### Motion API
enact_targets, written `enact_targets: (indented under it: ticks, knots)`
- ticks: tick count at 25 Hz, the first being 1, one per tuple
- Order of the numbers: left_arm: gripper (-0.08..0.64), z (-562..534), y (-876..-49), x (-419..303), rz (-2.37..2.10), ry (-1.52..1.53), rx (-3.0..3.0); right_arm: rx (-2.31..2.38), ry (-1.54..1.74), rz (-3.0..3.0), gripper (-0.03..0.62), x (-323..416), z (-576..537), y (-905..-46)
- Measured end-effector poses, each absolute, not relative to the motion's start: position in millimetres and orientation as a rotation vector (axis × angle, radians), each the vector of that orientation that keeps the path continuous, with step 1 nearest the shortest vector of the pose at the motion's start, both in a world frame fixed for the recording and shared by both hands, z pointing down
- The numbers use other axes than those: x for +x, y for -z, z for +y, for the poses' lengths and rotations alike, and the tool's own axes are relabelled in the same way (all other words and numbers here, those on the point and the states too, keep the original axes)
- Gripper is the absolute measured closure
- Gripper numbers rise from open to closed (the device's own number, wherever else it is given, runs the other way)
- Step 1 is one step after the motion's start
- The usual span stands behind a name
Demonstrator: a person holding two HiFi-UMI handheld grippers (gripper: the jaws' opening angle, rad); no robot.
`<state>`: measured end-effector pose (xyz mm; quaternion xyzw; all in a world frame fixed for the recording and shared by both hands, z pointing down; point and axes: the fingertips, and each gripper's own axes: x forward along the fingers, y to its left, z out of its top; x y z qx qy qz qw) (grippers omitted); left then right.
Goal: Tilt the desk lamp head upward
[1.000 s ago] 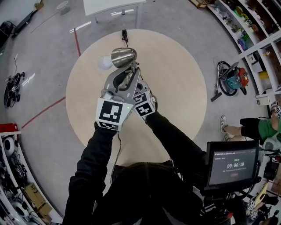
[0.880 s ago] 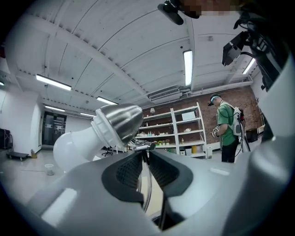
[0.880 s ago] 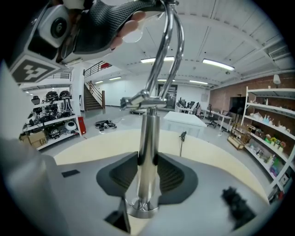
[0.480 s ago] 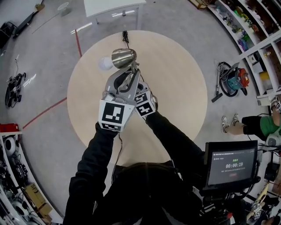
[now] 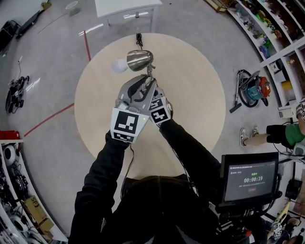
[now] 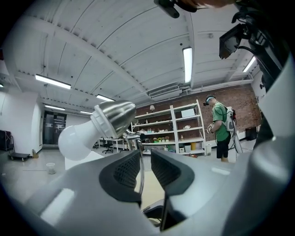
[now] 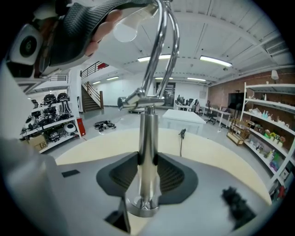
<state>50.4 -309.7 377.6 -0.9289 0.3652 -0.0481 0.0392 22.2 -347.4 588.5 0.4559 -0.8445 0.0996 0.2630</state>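
A chrome desk lamp stands on the round wooden table (image 5: 190, 95). Its head (image 5: 139, 58) with a white bulb (image 5: 119, 65) points left in the head view. In the left gripper view the head (image 6: 113, 120) and bulb (image 6: 76, 140) slant up and away from the jaws. My left gripper (image 6: 145, 168) is around the thin lamp arm (image 6: 140, 159) just below the head. Its jaws are opening and a gap shows beside the arm. My right gripper (image 7: 147, 173) is shut on the upright chrome post (image 7: 148, 138) above the base. In the head view its jaws are hidden under my left gripper (image 5: 145, 81).
The lamp's black cord (image 5: 139, 39) runs off the table's far edge. A white table (image 5: 126, 7) stands beyond it. A vacuum cleaner (image 5: 250, 86) and shelves (image 5: 271, 28) are at the right. A monitor (image 5: 251, 177) is near my right elbow. A person in green (image 6: 221, 126) stands by the shelves.
Lamp head, bulb and both grippers sit slightly higher and further right in the head view. Both grippers stay at the same places on the lamp.
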Motion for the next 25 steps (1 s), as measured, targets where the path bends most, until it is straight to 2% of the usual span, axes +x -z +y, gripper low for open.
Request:
enact_targets:
  ticks: [9,25]
  knots:
    - [0.526,-315,-378,58,1.143,0.13,-2.885,1.204,-0.278,-2.266,0.456,26,-348,-607]
    - [0.508,-313,-375,39,1.197,0.1,-2.898,1.191,-0.301,-2.272,0.454,17,-346,-581]
